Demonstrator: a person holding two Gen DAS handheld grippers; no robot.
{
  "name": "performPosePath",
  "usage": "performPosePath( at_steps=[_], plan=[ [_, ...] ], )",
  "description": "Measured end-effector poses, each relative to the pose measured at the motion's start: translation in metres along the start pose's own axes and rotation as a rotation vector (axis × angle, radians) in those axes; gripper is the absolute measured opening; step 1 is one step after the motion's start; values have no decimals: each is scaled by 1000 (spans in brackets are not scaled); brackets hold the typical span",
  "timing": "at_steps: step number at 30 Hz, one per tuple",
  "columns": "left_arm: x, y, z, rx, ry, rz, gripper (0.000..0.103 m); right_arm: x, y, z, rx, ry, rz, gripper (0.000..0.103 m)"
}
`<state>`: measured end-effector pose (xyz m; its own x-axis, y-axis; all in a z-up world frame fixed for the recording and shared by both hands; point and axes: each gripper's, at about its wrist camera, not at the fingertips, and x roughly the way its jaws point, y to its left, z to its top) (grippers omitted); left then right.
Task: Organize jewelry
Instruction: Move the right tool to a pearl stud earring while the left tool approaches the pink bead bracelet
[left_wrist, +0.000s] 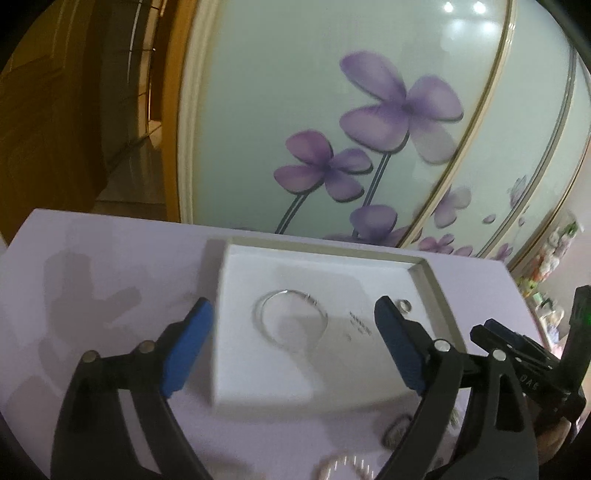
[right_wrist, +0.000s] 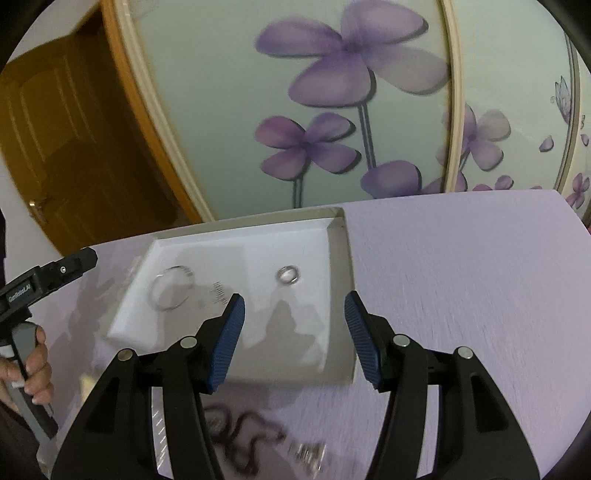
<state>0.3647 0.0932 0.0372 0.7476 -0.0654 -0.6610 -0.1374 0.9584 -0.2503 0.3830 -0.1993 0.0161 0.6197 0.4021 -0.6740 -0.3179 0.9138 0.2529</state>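
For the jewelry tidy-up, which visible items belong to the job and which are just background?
Job items: white tray; silver bangle; ring; dark beaded necklace; left gripper; right gripper.

Background: flowered wardrobe panels; wooden door; lilac tabletop.

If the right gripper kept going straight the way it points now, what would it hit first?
Most likely the floor of the white tray, near the small ring. The right gripper is open and empty, hovering over the tray's near part. Depth is hard to judge, so this is approximate.
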Motion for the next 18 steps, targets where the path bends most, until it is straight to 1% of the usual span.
performPosePath(
  at_steps=[1, 3, 6, 7, 9, 11, 14, 16, 18],
  plan=[
    [-20, 5, -9, 1, -28, 1, 90, -10, 2, -4, -10, -16, 2, 58],
    [-49, 10, -25, 11, -67, 11, 92, -31, 8, -16, -32, -45, 6, 58],
    [-92, 12, -56, 43, -128, 35, 94, -68, 21, -45, -55, -82, 26, 60],
    [-110, 12, -71, 65, -153, 54, 96, -75, 25, -52, -62, -86, 31, 60],
    [-132, 10, -97, 94, -183, 79, 97, -95, 36, -75, -90, -99, 31, 60],
    [-150, 9, -123, 113, -196, 89, 97, -109, 46, -96, -128, -110, 18, 60],
    [-173, 10, -163, 112, -203, 87, 98, -124, 59, -129, -182, -117, 0, 60],
    [-182, 11, -188, 97, -199, 79, 98, -127, 64, -154, -191, -102, 7, 60],
    [-189, 11, -205, 74, -203, 66, 98, -126, 67, -172, -179, -80, 17, 59]
  ],
)
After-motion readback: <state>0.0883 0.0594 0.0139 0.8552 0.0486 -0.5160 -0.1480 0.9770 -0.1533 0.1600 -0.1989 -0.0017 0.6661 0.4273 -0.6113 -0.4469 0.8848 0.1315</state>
